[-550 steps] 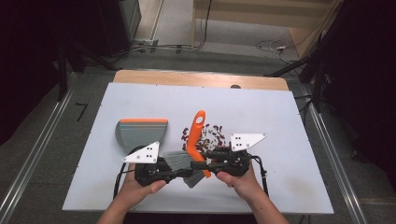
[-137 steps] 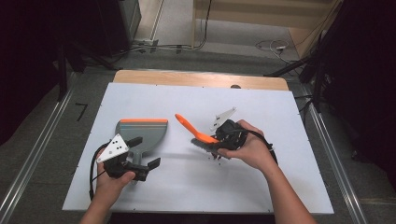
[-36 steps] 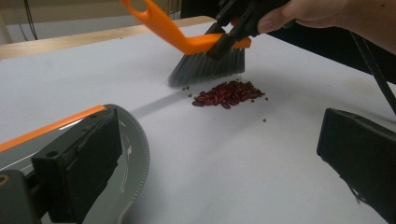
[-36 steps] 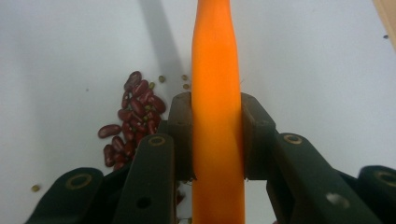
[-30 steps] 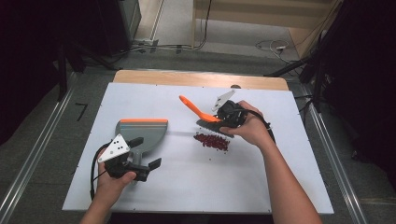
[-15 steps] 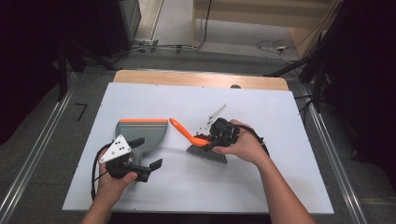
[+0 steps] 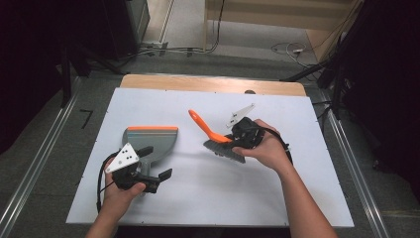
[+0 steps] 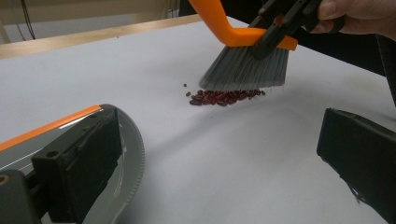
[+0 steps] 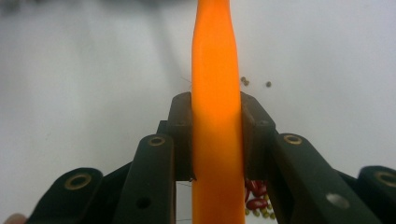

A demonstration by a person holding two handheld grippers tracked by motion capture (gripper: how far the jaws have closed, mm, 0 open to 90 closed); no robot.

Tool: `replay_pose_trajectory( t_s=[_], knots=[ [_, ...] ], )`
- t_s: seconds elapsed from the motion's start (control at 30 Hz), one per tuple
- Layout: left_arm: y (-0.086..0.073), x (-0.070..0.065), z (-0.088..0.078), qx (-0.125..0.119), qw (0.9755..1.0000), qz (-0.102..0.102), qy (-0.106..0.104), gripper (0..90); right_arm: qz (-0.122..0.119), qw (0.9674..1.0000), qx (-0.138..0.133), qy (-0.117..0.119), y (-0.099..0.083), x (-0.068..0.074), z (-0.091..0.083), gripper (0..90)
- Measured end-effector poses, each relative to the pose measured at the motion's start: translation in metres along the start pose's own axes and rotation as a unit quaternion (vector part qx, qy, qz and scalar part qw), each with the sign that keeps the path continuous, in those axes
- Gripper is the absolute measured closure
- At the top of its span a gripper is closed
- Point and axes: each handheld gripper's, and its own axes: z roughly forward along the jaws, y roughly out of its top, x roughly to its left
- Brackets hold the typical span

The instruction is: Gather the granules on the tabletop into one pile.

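My right gripper is shut on the orange handle of a hand brush, right of the table's middle. Its grey bristles stand on a small pile of dark red beans. From the right gripper view the handle runs up between the jaws, with beans below. A grey dustpan with an orange front edge lies left of the brush. My left gripper sits at the dustpan's near end, open, with bare table between its jaws; one jaw is over the dustpan.
The white table has a wooden strip along its far edge. A few stray beans lie just beyond the pile, on the dustpan's side. Dark floor and metal rails surround the table.
The brush, held up beyond the bean pile a second ago, has come down onto it, and the beans are now hidden under the bristles in the high view. My left gripper has stayed put.
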Motion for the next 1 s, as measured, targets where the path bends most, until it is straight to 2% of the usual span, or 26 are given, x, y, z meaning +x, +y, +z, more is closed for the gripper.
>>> replay_pose_trajectory(
  t_s=[0.1,0.13,0.2,0.27,0.4,0.57,0.67,1.0],
  knots=[
    [0.001,0.000,-0.001,-0.002,1.0000,-0.002,-0.002,0.4,0.027,0.9992,-0.027,-0.005,-0.013,-0.001,-0.009,68.9],
    [0.001,0.000,-0.001,-0.003,1.0000,-0.002,-0.002,0.4,0.043,0.9985,-0.032,-0.007,-0.019,-0.002,-0.012,68.9],
    [0.001,0.000,-0.001,-0.004,1.0000,-0.004,-0.002,0.4,0.067,0.9966,-0.043,-0.019,-0.031,-0.003,-0.017,68.9],
    [0.001,0.000,-0.002,-0.005,1.0000,-0.005,-0.001,0.4,0.090,0.9938,-0.060,-0.022,-0.045,-0.005,-0.023,68.9],
    [0.001,0.001,-0.002,-0.006,1.0000,-0.008,0.000,0.5,0.140,0.9858,-0.089,-0.029,-0.073,-0.007,-0.036,69.0],
    [0.001,0.001,-0.003,-0.007,0.9999,-0.009,0.002,0.4,0.188,0.9732,-0.126,-0.038,-0.107,-0.010,-0.049,68.9],
    [0.002,0.001,-0.004,-0.009,0.9999,-0.008,0.004,0.4,0.210,0.9680,-0.129,-0.049,-0.121,-0.012,-0.057,68.9],
    [0.003,0.008,-0.012,-0.020,0.9996,-0.015,0.013,0.4,0.277,0.9457,-0.154,-0.069,-0.174,-0.015,-0.076,68.9]
  ],
)
